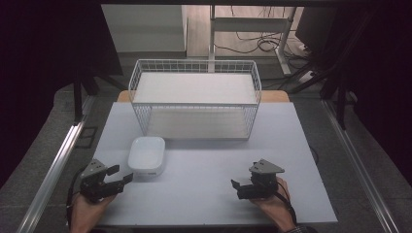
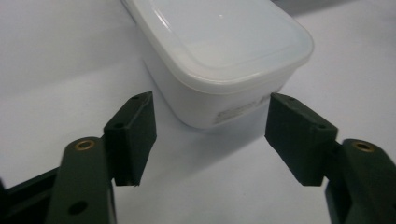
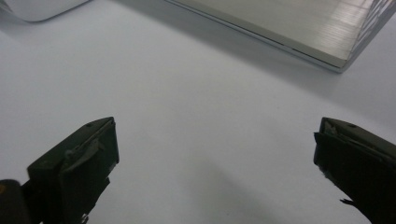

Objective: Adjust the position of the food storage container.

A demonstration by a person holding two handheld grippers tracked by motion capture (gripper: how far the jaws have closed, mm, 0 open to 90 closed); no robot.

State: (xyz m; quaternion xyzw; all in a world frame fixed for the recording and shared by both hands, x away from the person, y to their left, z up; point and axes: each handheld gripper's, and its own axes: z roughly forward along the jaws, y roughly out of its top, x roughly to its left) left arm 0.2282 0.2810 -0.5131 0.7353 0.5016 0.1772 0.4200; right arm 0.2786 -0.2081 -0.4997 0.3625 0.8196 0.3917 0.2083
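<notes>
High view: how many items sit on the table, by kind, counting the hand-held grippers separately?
White lidded plastic container: 1
White wire two-tier shelf rack: 1
Black hand-held gripper: 2, left and right, both open and holding nothing
Total: 4

Lab: dark curtains point(image 1: 43, 58), floor cables point(image 1: 252, 43), rails point(image 1: 53, 165).

1. Left gripper point(image 1: 118, 175): black body, grey three-cornered plate on top; blocky black jaws with brass-ringed screw holes.
2. Right gripper point(image 1: 236, 185): black, same grey plate; black cable trailing; scuffed jaw pads.
3. Right wrist: dark patterned cuff.
</notes>
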